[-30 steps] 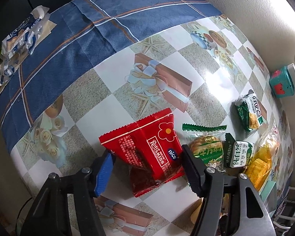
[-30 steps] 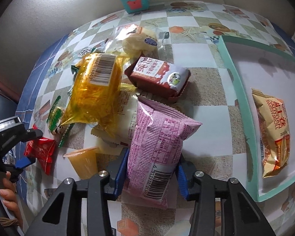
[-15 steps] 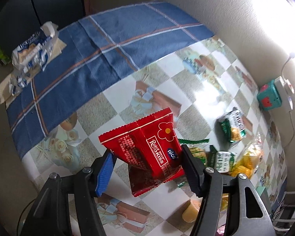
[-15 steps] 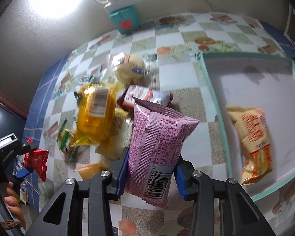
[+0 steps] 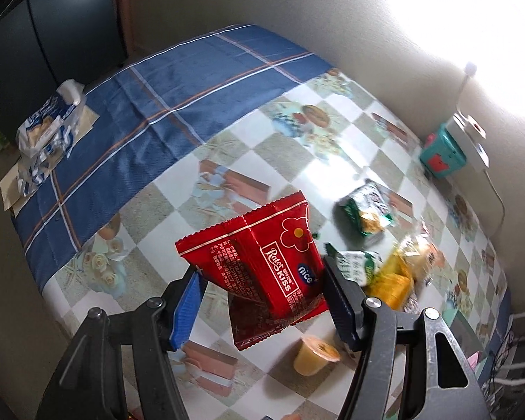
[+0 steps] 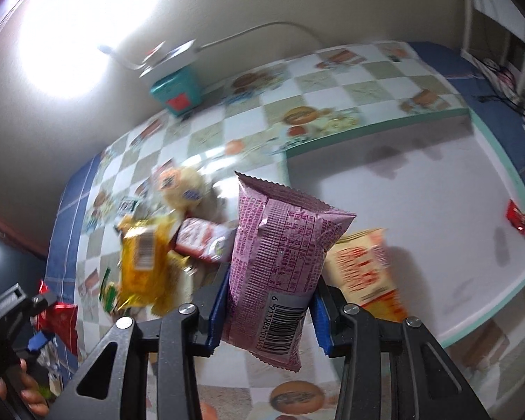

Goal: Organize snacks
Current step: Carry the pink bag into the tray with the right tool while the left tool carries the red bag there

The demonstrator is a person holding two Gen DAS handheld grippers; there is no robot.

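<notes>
My left gripper (image 5: 262, 301) is shut on red snack packets (image 5: 262, 262), which hang in the air above the checked tablecloth. In the right wrist view my right gripper (image 6: 267, 311) is shut on a pink snack bag (image 6: 280, 262), lifted beside the white tray with a teal rim (image 6: 420, 119). An orange packet (image 6: 364, 273) and a small red packet (image 6: 516, 215) lie in that tray. Left of the pink bag is a pile with a yellow bag (image 6: 143, 255), a red-and-white carton (image 6: 203, 238) and a round bun (image 6: 182, 189). The left gripper with its red packets (image 6: 61, 322) shows at the far left.
Green packets (image 5: 365, 210), a yellow bag (image 5: 392, 280) and an orange jelly cup (image 5: 313, 351) lie on the table under the left gripper. A teal box (image 5: 441, 154) with a white power strip stands by the wall. A blue-and-white wrapper (image 5: 49, 122) lies on the blue cloth at far left.
Both grippers have risen from the table with their snacks still gripped. The right one has swung toward the tray, so the orange packet now lies just behind the pink bag.
</notes>
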